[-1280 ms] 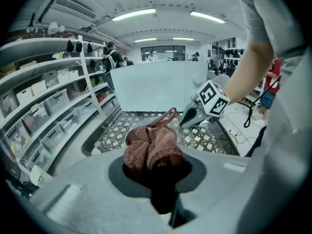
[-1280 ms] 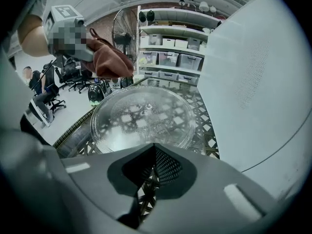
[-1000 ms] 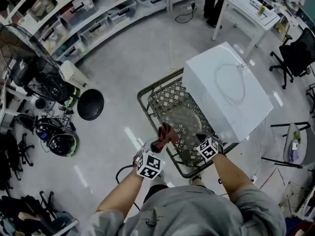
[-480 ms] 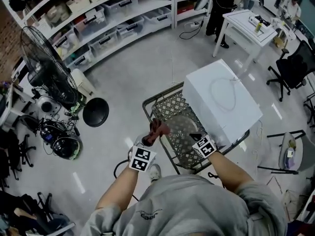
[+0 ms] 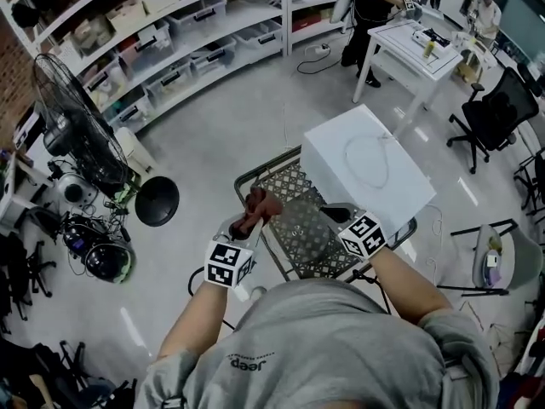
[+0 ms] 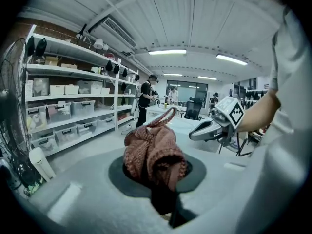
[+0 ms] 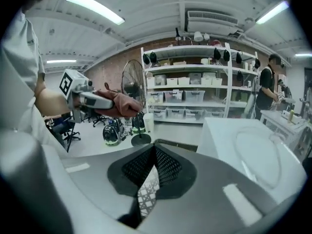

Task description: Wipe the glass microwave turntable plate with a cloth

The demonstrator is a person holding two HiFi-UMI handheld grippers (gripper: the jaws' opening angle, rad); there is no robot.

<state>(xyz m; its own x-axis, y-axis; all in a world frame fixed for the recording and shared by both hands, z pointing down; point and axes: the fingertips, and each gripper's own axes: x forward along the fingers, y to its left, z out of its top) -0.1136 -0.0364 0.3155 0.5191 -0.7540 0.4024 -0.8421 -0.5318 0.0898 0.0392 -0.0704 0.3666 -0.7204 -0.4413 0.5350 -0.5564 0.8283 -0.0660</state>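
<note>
Crowding the work from 1 o'clock, the big white boxy microwave point(image 5: 366, 173) takes up the far half of the dark metal mesh cart point(image 5: 289, 184), so a wide wiping sweep could bang into it. The round clear glass turntable plate point(image 5: 300, 228) sits over the mesh at mid-cart; I can't tell if it is resting or lifted. Held by one edge only, it could slip or tip and crack on the wire. The crumpled reddish-brown knit cloth point(image 5: 258, 204) is off the glass at its 10 o'clock, and a loose fold could snag on the mesh. The left gripper point(image 5: 245, 225) is clamped tight on the cloth. The right gripper point(image 5: 334, 215) has its jaws drawn to a thin slit at the plate's 2 o'clock rim, which reads as pinching it. Around, well apart: white storage shelving point(image 5: 170, 32) at 11, a white table point(image 5: 417, 41) at 1, a black standing fan point(image 5: 72, 122) at 9, a black office chair point(image 5: 494, 113) at 2. None of these block the wipe.
</note>
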